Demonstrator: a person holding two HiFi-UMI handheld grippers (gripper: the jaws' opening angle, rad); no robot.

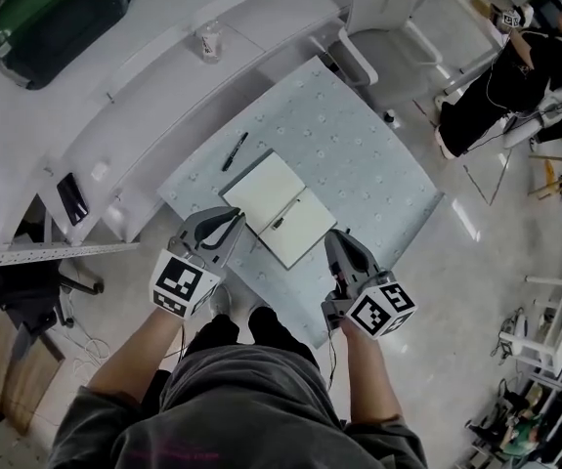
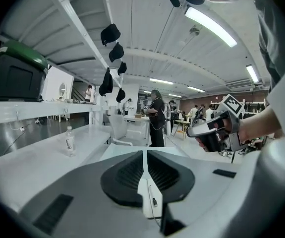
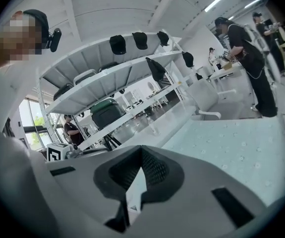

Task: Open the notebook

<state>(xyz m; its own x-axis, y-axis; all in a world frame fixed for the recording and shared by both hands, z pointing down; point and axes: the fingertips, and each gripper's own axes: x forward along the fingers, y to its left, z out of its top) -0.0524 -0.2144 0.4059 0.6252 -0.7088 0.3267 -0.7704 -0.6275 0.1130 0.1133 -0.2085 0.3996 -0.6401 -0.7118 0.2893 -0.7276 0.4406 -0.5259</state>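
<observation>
The notebook (image 1: pixel 279 208) lies open at mid-frame on the pale blue table (image 1: pixel 378 164), a pen (image 1: pixel 235 151) at its upper left, while the left gripper (image 1: pixel 228 225) and right gripper (image 1: pixel 339 252) hover beside its lower corners, both closed and empty.

Head view: taken from overhead, aimed steeply down. The table (image 1: pixel 368 154), notebook (image 1: pixel 281 208), left gripper (image 1: pixel 235 221) and right gripper (image 1: pixel 337 242) are all covered, at arm's length below.

Left gripper view: taken from just behind its jaws, aimed near level across the table toward the far room. The right gripper is caught at frame right.

Right gripper view: same mount, aimed over the table toward the shelves (image 3: pixel 122 66). The left gripper is caught at frame left.

The table top and green case (image 1: pixel 56 13) are shared by all three views. The bottle (image 1: pixel 209 40) is shared by the head and left gripper views.
</observation>
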